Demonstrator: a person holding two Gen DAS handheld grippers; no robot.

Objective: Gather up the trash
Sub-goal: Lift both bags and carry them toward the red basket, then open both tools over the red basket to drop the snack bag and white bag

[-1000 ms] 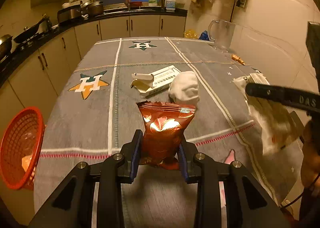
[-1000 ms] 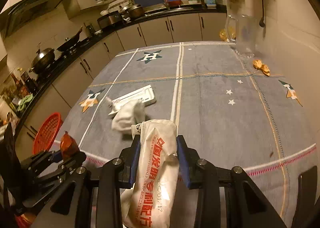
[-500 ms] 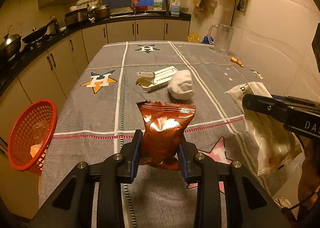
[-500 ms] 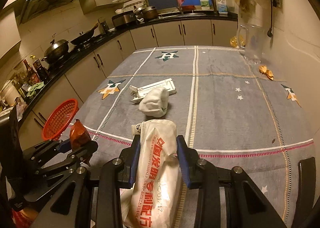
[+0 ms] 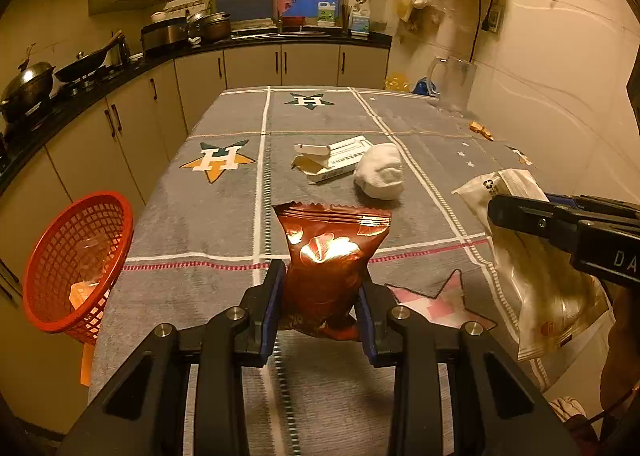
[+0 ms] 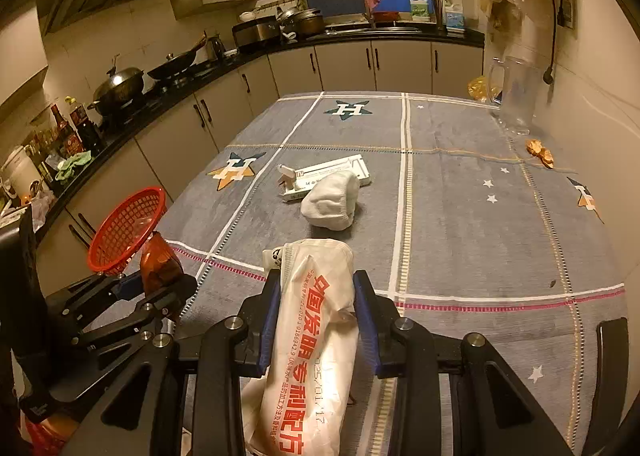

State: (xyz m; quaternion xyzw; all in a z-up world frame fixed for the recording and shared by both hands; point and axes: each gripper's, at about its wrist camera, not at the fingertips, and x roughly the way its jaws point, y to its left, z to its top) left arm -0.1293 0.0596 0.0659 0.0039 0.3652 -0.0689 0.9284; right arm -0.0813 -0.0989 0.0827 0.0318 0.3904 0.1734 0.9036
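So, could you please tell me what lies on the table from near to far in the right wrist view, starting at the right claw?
Right claw shut on the white bag → crumpled white cloth → flattened white carton → green star with an H.

A clear jug (image 6: 516, 96) stands on the star-patterned tablecloth (image 6: 480, 216) by the wall.

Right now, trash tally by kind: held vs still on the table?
Held snack/food bags: 2 (red foil bag in left hand-held gripper, white printed bag in right hand-held gripper)
Opened white carton on table: 1
Crumpled white wad on table: 1
Orange scraps near the wall: 1 cluster
Total: 5
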